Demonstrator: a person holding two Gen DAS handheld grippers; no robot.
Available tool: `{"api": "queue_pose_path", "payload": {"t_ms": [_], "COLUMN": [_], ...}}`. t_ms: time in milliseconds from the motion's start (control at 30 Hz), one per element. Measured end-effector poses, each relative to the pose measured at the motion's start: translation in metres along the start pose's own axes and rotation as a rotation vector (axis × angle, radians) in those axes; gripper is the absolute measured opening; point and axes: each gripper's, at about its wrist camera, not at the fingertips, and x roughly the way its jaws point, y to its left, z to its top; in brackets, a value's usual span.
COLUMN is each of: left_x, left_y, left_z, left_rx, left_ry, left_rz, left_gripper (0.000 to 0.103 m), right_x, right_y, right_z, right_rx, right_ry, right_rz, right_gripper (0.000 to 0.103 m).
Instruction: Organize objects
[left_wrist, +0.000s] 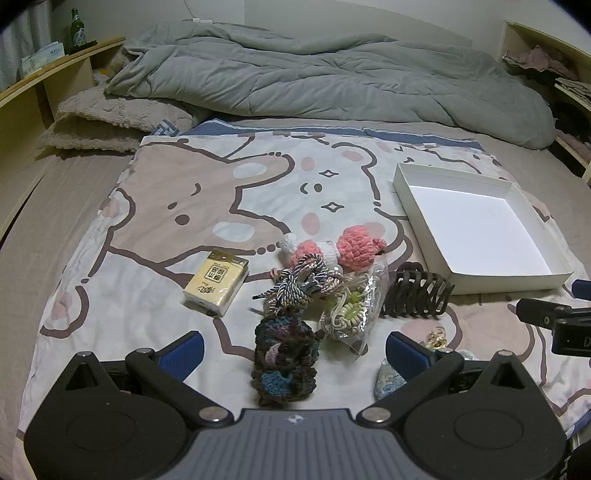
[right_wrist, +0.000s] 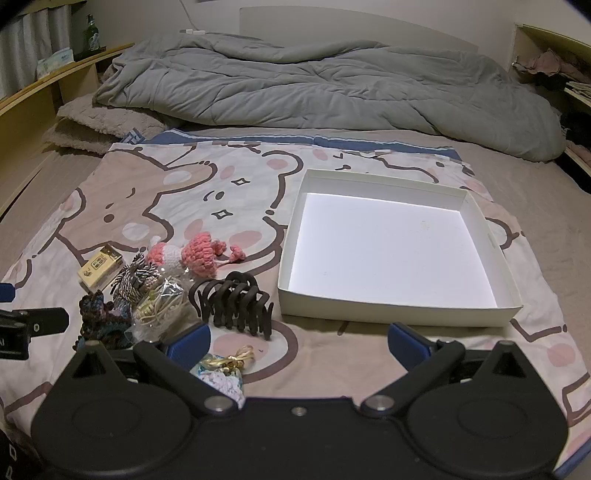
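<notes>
A pile of small things lies on the bear-print cloth: a yellow tissue pack, a pink crochet doll, braided cords, a dark crochet piece, a clear bag of hair ties and a dark claw hair clip. An empty white box stands to their right. My left gripper is open around the dark crochet piece. My right gripper is open and empty, just before the white box, with the claw clip at its left finger.
A small patterned pouch with a gold tassel lies under the right gripper's left finger. A rumpled grey duvet covers the far end of the bed. Wooden shelves run along the left, with a green bottle on top.
</notes>
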Motion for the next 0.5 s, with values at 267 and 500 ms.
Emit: {"api": "queue_pose_path", "payload": {"t_ms": [267,500], "left_x": [0.0002,-0.0002], "left_y": [-0.0004,-0.0001], "left_z": [-0.0001,0.0009], "left_rx": [0.001,0.0], "left_ry": [-0.001,0.002], "left_rz": [0.001,-0.003], "left_gripper": [0.103,0.103], "right_x": [0.0007,0.0012], "right_y": [-0.0034,-0.002], "right_z": [0.0012,0.0007], "right_rx": [0.004,0.004], "right_ry": [0.005,0.005], "right_rz": [-0.003,-0.006], "right_gripper": [0.103,0.103]}}
